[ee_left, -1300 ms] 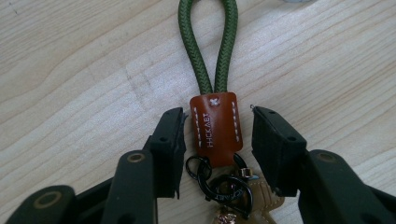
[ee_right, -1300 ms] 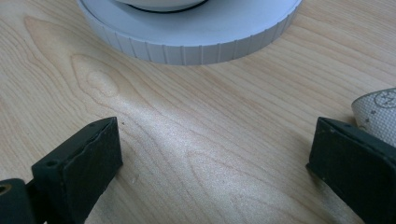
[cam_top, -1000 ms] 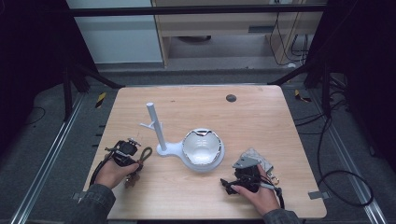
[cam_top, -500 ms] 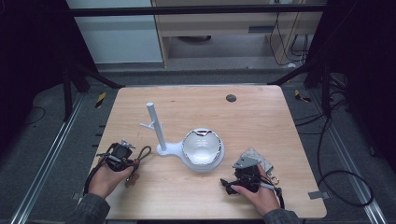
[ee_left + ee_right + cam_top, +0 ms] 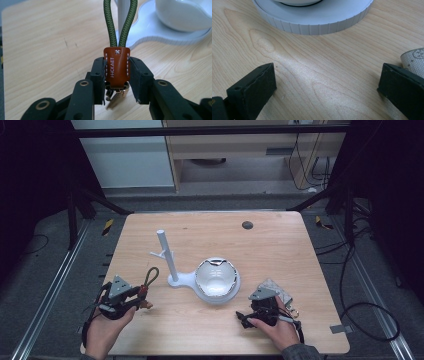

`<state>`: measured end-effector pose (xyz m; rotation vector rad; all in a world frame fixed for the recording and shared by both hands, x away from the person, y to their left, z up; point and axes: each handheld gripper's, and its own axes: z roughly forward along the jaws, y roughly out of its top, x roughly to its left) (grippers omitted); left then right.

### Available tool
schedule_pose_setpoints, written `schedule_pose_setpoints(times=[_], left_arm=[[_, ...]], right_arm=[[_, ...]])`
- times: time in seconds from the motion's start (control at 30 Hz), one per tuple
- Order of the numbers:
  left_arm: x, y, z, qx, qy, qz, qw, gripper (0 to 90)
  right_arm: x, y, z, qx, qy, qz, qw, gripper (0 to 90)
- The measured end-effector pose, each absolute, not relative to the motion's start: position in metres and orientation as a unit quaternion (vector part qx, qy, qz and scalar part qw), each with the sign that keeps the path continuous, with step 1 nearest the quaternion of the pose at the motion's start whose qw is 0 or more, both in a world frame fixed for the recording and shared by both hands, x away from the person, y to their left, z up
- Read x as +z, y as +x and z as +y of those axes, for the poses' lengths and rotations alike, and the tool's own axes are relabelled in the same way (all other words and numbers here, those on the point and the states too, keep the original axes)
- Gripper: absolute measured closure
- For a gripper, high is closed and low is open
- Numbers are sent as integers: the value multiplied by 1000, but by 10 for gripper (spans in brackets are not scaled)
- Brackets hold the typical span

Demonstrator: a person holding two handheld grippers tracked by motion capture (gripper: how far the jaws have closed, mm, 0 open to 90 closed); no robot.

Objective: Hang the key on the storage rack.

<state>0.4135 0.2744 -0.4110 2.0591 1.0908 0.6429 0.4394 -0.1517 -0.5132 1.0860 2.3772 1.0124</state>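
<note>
Wooden table (image 5: 280, 245) sitting under the high camera, dark frame and cables around it. White stand (image 5: 170, 265) with an upright post and side peg is standing mid-table, a shiny bowl (image 5: 215, 277) resting on its round base.

Left gripper (image 5: 137, 297) is clamping the keychain (image 5: 116, 66) by its brown leather tab, jaws pressed on both sides, near the table's left front, just beside the stand. Green cord loop (image 5: 120, 22) is pointing up toward the post.

Right gripper (image 5: 324, 90) is sitting wide apart over bare wood, holding nothing, just in front of the stand's base.

Keychain is looking light; cord soft and floppy, tab stiffer, so the tab is probably the best grip spot, leaving the loop free for the peg.

Metal bits under the tab are blurring, can't make them out. Loop top is getting cut off. Grey dotted object (image 5: 277, 290) by the right hand is partly hidden.
</note>
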Motion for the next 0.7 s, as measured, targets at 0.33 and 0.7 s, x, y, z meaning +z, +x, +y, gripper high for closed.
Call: schedule_pose_setpoints(times=[0.33, 0.7], left_arm=[[-402, 407, 272, 283, 770, 419, 390, 661], [-394, 404, 255, 287, 769, 396, 412, 661]], right_arm=[[-513, 440, -152, 354, 381, 837, 168, 4], [-513, 441, -151, 354, 381, 837, 168, 4]])
